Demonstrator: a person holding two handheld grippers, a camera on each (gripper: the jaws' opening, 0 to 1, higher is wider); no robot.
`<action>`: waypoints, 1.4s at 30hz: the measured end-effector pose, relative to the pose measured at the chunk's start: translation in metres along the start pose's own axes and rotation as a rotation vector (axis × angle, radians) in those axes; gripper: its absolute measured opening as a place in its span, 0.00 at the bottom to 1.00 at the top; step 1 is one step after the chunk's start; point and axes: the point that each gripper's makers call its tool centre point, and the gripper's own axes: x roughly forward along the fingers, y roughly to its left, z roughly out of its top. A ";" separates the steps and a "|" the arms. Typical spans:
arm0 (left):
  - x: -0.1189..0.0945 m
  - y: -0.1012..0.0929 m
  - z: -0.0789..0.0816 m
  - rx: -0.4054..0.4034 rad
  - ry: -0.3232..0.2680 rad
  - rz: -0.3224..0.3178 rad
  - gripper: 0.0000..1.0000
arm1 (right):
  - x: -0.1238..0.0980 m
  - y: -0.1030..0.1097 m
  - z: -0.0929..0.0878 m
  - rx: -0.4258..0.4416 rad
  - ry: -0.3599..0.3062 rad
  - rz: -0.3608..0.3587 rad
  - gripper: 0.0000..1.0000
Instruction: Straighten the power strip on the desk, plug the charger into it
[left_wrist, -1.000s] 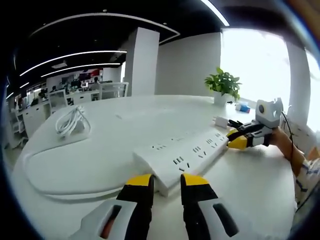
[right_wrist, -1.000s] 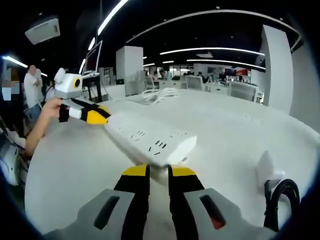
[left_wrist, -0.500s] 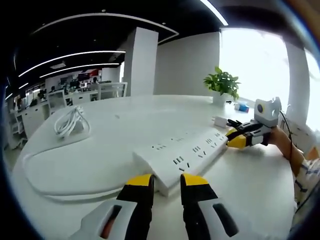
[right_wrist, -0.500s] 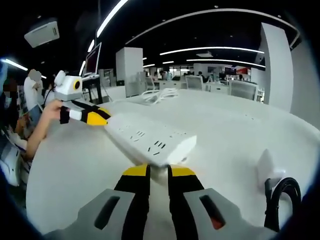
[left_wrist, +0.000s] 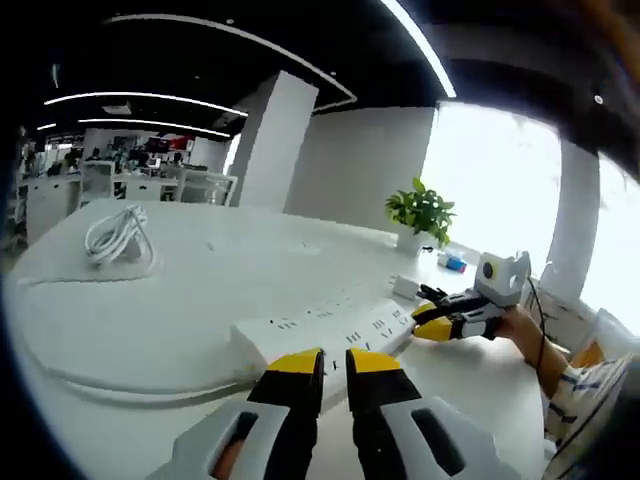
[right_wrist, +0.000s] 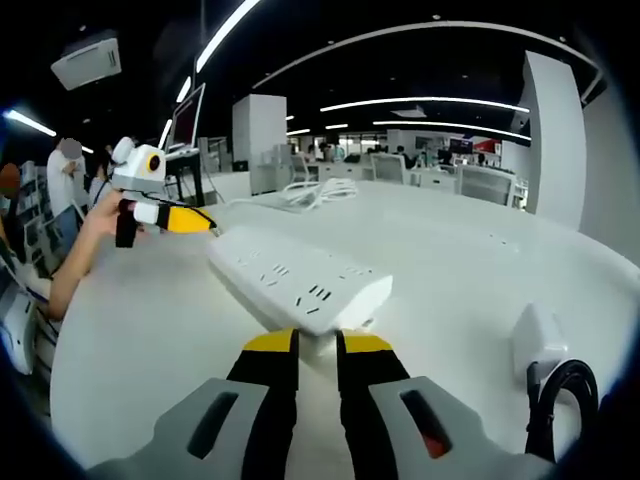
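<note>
So the power strip (left_wrist: 325, 330) lies flat on the white bench (left_wrist: 150, 300), with one pair of tongs at each end of it. The left tongs (left_wrist: 332, 362) sit nearly pressed together right at the near end of the strip. From here I can't tell if they actually pinch its edge or just rest against it. Same story with the right tongs (right_wrist: 316, 343): almost closed at the other end of the power strip (right_wrist: 300, 280), and whether they grip it isn't clear.

What could go wrong, in my opinion: if one end gets pushed harder than the other, the strip pivots and ends up crooked again. The cord (left_wrist: 120, 375) curving around the bench edge could also tug it back once it's let go. The charger (right_wrist: 537, 340) sits close to the bench edge with its black cable (right_wrist: 560, 400) hanging there, so a careless swing might knock it off.

The right gripper view has the charger nice and close, while in the left gripper view it's a tiny white block (left_wrist: 404, 287) beyond the strip. The left gripper view adds a coiled white cable (left_wrist: 115, 232) and a potted plant (left_wrist: 420, 215) by the window.
</note>
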 end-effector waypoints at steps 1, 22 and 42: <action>-0.001 0.007 -0.006 0.073 0.035 0.039 0.11 | -0.001 -0.001 0.001 0.009 -0.008 0.003 0.15; -0.006 0.021 0.013 0.149 -0.044 0.141 0.17 | -0.083 -0.082 0.032 -0.012 -0.110 -0.324 0.15; -0.010 0.027 0.028 0.226 -0.110 0.129 0.19 | -0.113 -0.111 -0.014 -0.080 0.046 -0.415 0.18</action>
